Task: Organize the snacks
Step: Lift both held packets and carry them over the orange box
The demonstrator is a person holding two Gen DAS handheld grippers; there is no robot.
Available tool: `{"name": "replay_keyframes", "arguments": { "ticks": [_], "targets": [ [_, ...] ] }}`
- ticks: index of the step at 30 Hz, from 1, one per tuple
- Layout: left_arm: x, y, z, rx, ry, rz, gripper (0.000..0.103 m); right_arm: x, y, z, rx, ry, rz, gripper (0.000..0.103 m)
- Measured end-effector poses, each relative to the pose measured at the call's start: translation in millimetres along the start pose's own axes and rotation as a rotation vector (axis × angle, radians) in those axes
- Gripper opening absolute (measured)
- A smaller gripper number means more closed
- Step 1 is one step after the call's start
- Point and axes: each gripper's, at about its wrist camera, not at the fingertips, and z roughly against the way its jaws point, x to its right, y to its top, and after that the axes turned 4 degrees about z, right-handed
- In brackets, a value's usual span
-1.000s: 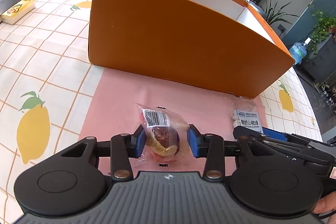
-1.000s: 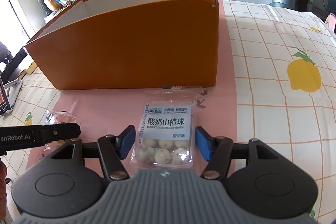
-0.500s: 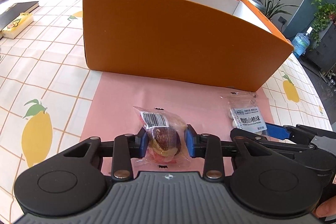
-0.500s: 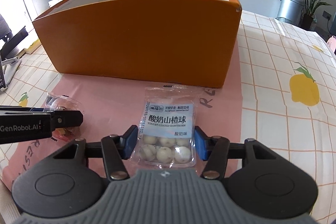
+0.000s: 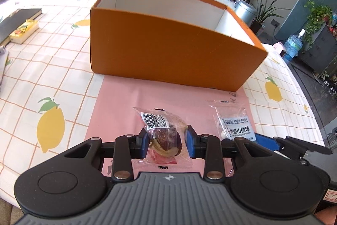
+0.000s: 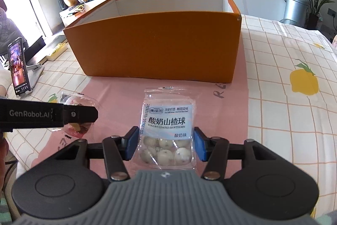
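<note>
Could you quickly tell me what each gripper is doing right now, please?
Left gripper: closed on the wrapped brown pastry.
Right gripper: closed on the yogurt hawthorn ball bag.
</note>
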Motion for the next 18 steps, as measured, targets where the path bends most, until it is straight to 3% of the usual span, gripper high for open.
{"name": "replay_keyframes", "arguments": {
  "ticks": [9,18],
  "targets": [
    [22,6,38,0.086,-0.033,-0.082,0.039,-7,-5,53,0.072,-0.004,-0.062,0.052],
    [33,49,69,0.191,-0.073,-0.138,0.039,-19,44,102,0.18,-0.005,0.032,0.052]
  ]
}}
